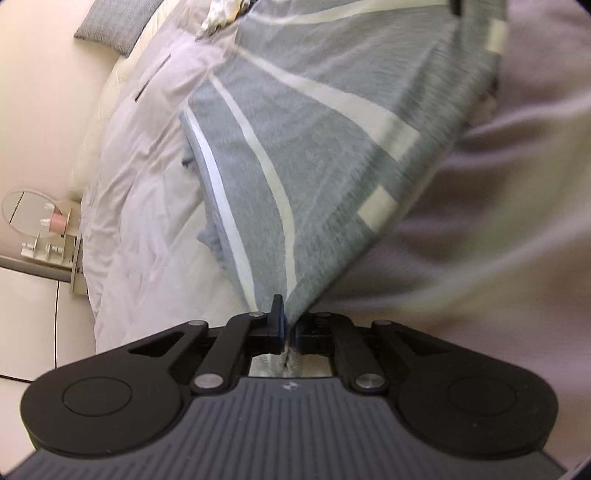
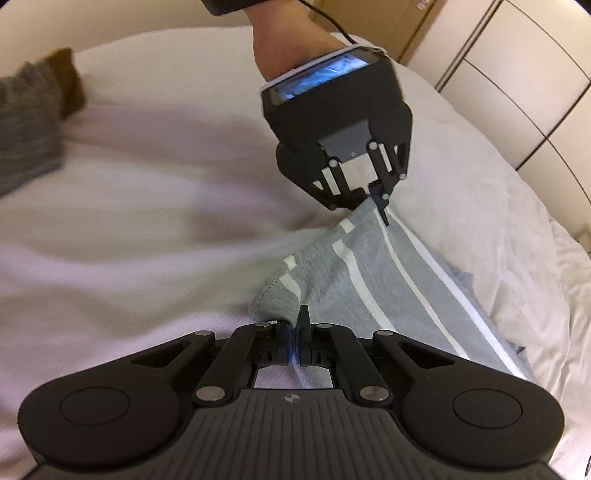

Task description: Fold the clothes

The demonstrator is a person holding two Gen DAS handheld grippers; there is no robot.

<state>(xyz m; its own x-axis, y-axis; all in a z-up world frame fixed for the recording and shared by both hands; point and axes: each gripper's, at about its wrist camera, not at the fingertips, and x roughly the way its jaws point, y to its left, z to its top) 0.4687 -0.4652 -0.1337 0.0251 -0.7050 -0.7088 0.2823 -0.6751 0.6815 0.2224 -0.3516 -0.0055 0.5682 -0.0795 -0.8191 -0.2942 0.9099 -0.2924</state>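
Observation:
A grey garment with cream and white stripes [image 1: 317, 147] is stretched over a bed with white bedding [image 1: 140, 206]. My left gripper [image 1: 289, 325] is shut on one corner of it, and the cloth rises taut from the jaws. In the right wrist view my right gripper [image 2: 294, 332] is shut on another corner of the same garment [image 2: 373, 288]. The left gripper [image 2: 380, 206] shows there too, held by a hand, pinching the far corner. The garment's lower part drapes to the right on the bed.
A grey pillow [image 1: 114, 26] lies at the bed's head. A bedside shelf with a round mirror and small items [image 1: 44, 229] stands left of the bed. A grey and brown cloth [image 2: 33, 118] lies on the bed's far left. Wardrobe doors [image 2: 517, 74] stand behind.

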